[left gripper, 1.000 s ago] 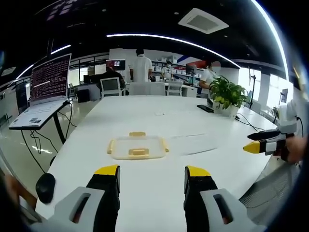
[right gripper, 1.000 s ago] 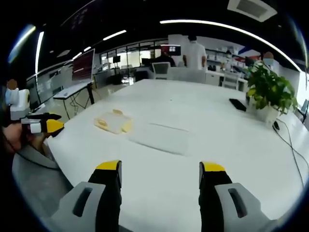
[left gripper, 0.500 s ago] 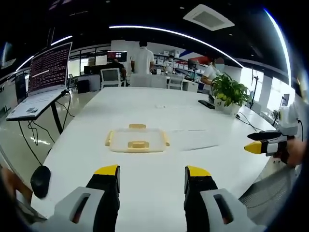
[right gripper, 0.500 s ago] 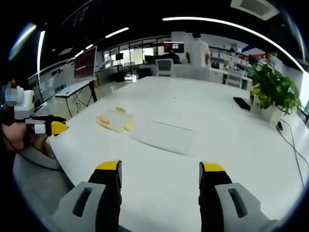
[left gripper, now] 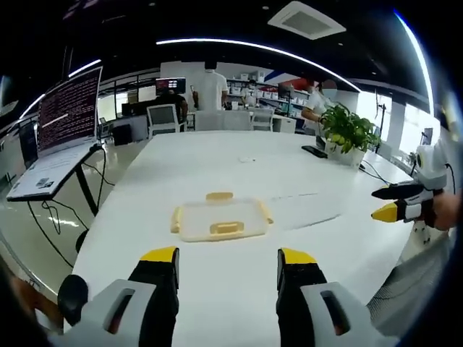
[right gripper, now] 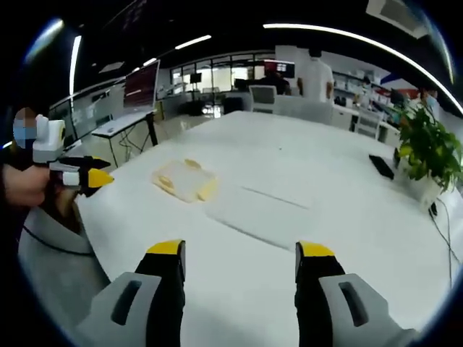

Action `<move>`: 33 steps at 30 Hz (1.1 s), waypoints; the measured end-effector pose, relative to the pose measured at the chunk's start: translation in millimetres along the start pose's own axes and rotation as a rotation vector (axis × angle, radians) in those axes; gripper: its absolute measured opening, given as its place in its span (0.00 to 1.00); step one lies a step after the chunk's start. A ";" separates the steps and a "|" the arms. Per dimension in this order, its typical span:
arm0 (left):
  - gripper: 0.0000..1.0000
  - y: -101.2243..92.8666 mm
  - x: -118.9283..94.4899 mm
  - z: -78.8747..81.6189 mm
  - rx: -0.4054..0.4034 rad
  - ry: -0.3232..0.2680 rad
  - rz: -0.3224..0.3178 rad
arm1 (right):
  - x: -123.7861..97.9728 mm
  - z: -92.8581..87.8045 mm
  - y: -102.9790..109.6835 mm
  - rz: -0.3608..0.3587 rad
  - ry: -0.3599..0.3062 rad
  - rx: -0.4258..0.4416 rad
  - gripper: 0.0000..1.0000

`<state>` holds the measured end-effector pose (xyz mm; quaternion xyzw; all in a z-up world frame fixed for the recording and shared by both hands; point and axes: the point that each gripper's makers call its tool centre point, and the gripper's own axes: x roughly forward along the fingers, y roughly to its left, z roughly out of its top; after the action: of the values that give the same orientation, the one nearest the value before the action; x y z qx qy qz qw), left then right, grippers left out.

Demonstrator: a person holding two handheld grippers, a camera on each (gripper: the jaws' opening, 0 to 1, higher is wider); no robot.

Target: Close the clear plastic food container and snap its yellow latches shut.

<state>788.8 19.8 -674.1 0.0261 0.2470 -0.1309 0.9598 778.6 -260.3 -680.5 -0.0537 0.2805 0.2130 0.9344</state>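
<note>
Container (left gripper: 221, 220) and lid (left gripper: 302, 210) lay side by side on the big white table (left gripper: 217, 163), the container's four yellow latches (left gripper: 226, 228) flipped outward; in the right gripper view the container (right gripper: 185, 179) sat left of centre with the flat clear lid (right gripper: 264, 214) just to its right.

The table ran long toward a room where people stood among desks and chairs. A potted plant (left gripper: 347, 130) stood near its far right corner in the left gripper view, a dark phone (left gripper: 314, 151) beside it; the right gripper view caught the plant (right gripper: 428, 148) at the right edge. A laptop (left gripper: 58, 130) with a lit screen stood on a stand left of the table.

The left gripper (left gripper: 227, 258) hung above the near table edge, jaws spread wide and grasping nothing, well short of the container. It also showed at the left edge of the right gripper view (right gripper: 98, 178), in a hand (right gripper: 25, 186).

The right gripper (right gripper: 241, 252) hovered over bare table, jaws likewise apart and empty. It appeared at the right of the left gripper view (left gripper: 383, 202).
</note>
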 end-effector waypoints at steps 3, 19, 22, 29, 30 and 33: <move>0.49 5.3 7.4 1.2 0.051 0.010 -0.012 | 7.7 2.3 0.6 0.018 0.015 -0.018 0.58; 0.49 22.5 41.3 -14.1 0.176 0.088 -0.090 | 44.5 20.2 10.3 0.105 0.050 -0.082 0.55; 0.49 29.6 51.9 -15.0 0.196 0.105 -0.115 | 58.0 24.2 22.3 0.167 0.073 -0.148 0.55; 0.49 36.7 64.9 -16.5 0.222 0.118 -0.168 | 73.9 29.1 34.8 0.228 0.101 -0.246 0.55; 0.49 38.7 66.6 -16.4 0.225 0.118 -0.170 | 75.6 31.4 36.4 0.236 0.100 -0.266 0.54; 0.49 41.1 70.2 -15.9 0.232 0.122 -0.181 | 82.7 38.2 43.4 0.268 0.097 -0.314 0.54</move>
<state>851.4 44.5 -722.4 0.1224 0.2895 -0.2428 0.9178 841.4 -182.3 -693.0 -0.1710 0.2932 0.3735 0.8633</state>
